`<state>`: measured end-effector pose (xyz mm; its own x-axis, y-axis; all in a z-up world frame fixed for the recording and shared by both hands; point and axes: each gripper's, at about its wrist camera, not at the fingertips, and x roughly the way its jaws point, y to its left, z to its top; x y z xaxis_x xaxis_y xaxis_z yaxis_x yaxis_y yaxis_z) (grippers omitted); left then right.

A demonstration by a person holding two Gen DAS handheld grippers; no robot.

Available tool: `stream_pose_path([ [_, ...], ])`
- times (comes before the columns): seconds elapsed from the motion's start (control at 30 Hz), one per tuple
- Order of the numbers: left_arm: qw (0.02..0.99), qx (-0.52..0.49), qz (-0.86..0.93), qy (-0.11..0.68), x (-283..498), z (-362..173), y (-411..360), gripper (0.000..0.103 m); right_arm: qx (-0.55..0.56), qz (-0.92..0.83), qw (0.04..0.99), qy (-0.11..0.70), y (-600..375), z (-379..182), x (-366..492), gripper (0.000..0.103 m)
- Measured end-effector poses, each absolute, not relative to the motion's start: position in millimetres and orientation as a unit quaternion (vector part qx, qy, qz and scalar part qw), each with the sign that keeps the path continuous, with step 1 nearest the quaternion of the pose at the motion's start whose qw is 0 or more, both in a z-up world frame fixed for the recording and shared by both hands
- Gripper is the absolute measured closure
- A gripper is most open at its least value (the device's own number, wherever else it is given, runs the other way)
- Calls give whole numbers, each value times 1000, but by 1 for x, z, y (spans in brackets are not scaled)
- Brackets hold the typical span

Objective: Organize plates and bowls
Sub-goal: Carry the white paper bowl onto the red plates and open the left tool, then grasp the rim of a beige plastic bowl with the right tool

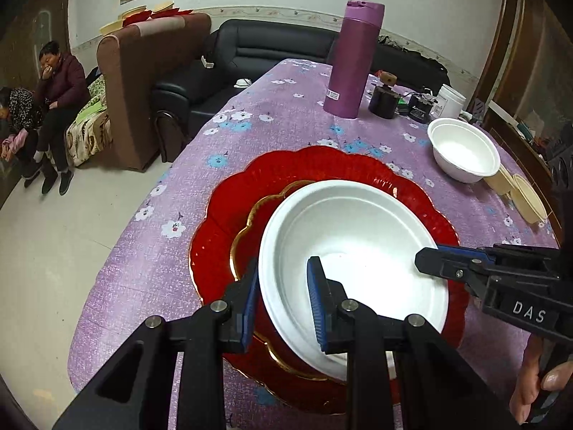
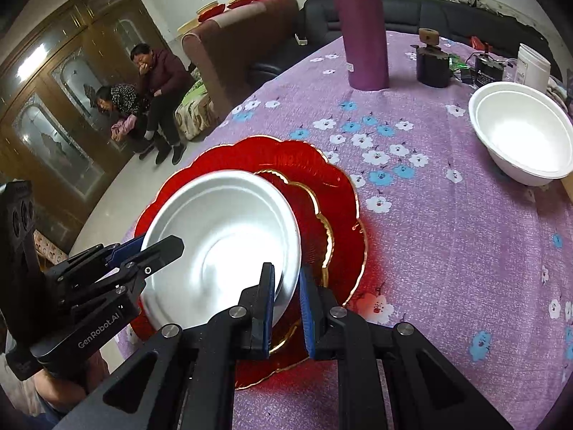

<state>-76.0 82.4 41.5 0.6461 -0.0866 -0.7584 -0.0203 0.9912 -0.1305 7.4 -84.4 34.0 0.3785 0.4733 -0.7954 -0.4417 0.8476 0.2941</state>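
A white bowl (image 1: 352,251) sits on a small gold-rimmed red plate (image 1: 250,229), which lies on a large red scalloped plate (image 1: 311,165). My left gripper (image 1: 283,301) is open, its fingers straddling the bowl's near-left rim. My right gripper (image 2: 286,304) is open, its fingers straddling the bowl's right rim (image 2: 290,279); it also shows in the left wrist view (image 1: 440,261). The bowl (image 2: 222,247) and plates (image 2: 336,222) show in the right wrist view too. A second white bowl (image 1: 465,150) stands apart at the right (image 2: 523,136).
The table has a purple flowered cloth (image 1: 272,114). A purple flask (image 1: 352,61), a dark jar (image 1: 383,98), a white tub (image 1: 449,100) and beige cups (image 1: 526,197) stand at the far and right side. The table's left edge drops to the floor (image 1: 46,243).
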Motion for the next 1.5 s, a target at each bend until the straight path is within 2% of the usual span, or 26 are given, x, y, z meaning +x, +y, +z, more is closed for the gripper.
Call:
stream_pose_path([
  [0.1, 905, -64, -15, 420, -77, 42, 84, 74, 16, 277, 829, 486, -84, 33, 6, 87],
  [0.17, 906, -68, -12, 417, -78, 45, 86, 58, 20, 282, 828, 484, -85, 34, 6, 87],
  [0.23, 910, -68, -9, 409, -80, 50, 87, 55, 19, 281, 831, 480, -88, 38, 5, 86],
  [0.73, 926, -34, -50, 373, -90, 89, 43, 53, 121, 254, 849, 447, -181, 74, -4, 85],
  [0.8, 926, -22, -70, 369, -91, 93, 25, 49, 145, 229, 856, 441, -211, 78, 2, 81],
  [0.93, 920, 2, -121, 373, -89, 95, -16, 49, 225, 148, 863, 426, -295, 83, 17, 75],
  [1.03, 910, 17, -165, 381, -86, 91, -51, 49, 286, 78, 860, 415, -358, 79, 29, 55],
  [1.23, 894, 50, -216, 389, -91, 80, -101, 49, 379, 10, 827, 415, -432, 59, 54, 55],
  [1.5, 883, 51, -225, 408, -89, 69, -108, 49, 413, -24, 801, 432, -442, 29, 98, 57],
])
